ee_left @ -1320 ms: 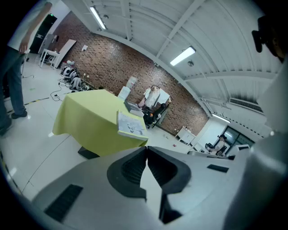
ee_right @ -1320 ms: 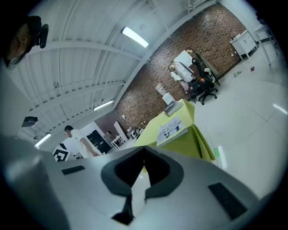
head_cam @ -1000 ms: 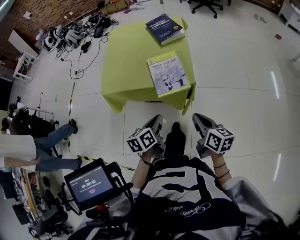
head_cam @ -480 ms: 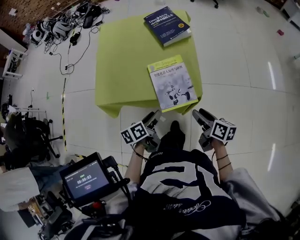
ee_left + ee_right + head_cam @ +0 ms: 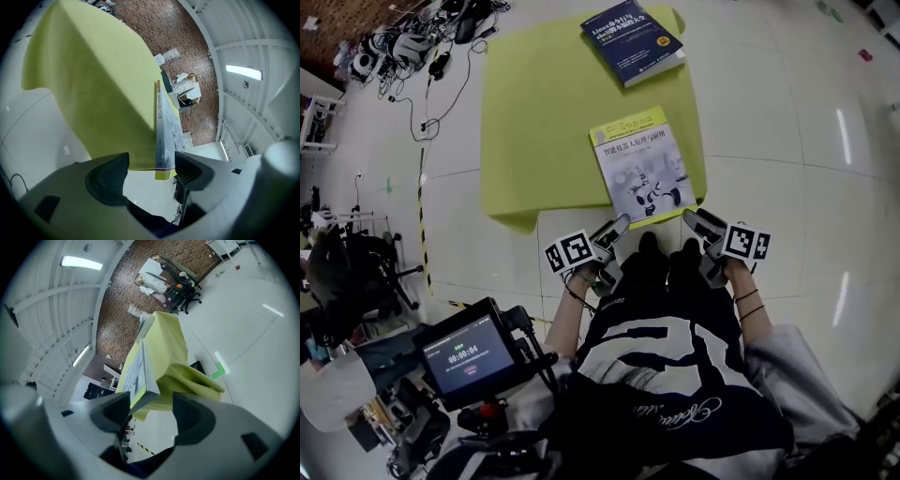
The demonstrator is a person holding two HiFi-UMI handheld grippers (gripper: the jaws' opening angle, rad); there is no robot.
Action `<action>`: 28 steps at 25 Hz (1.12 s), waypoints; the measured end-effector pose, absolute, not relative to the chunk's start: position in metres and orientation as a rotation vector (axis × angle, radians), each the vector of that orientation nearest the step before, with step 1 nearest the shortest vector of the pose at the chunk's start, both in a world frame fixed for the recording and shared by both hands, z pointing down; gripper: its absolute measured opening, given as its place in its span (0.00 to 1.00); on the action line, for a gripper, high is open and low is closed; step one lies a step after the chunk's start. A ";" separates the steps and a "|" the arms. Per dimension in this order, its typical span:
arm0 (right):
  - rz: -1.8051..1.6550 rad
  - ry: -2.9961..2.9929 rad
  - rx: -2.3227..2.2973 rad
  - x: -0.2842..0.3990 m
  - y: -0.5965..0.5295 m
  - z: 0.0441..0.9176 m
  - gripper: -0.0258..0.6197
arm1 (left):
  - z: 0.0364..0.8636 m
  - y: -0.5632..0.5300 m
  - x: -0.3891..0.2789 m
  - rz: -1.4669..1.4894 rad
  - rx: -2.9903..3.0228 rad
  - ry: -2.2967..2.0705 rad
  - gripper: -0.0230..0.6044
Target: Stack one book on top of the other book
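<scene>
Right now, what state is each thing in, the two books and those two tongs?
Blue book: closed, flat at the far edge of the table, nothing on it.
White-and-yellow book: closed, flat at the near edge, not stacked.
Left tongs: jaws opening, gripping nothing.
Right tongs: jaws opening, gripping nothing.

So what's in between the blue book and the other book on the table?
Nothing but bare yellow-green tablecloth: the head view shows the blue book and the white-and-yellow book lying apart with only cloth between.
</scene>
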State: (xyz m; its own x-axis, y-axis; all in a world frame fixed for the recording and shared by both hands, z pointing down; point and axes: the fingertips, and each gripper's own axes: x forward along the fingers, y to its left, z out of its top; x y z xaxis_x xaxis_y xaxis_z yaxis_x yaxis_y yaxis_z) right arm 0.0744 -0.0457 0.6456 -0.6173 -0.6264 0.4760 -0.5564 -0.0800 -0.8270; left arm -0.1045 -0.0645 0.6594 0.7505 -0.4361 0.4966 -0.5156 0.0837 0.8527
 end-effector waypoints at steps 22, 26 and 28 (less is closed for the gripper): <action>-2.031 1.989 -1.002 0.046 -0.075 0.635 0.15 | 0.644 -0.078 -0.058 0.053 1.564 -0.812 0.23; -2.050 1.957 -1.053 0.046 -0.073 0.623 0.15 | 0.623 -0.076 -0.060 0.081 1.632 -0.814 0.22; -2.076 1.925 -1.090 0.046 -0.067 0.621 0.15 | 0.614 -0.071 -0.059 0.108 1.657 -0.798 0.22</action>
State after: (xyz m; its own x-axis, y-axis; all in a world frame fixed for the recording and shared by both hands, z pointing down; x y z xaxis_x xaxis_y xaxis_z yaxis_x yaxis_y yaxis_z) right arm 0.0465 -0.0666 0.6212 -0.7367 -0.5284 0.4219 -0.3810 -0.1910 -0.9046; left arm -0.0592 -0.0714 0.6141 0.7578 -0.4372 0.4843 -0.5506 -0.0301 0.8343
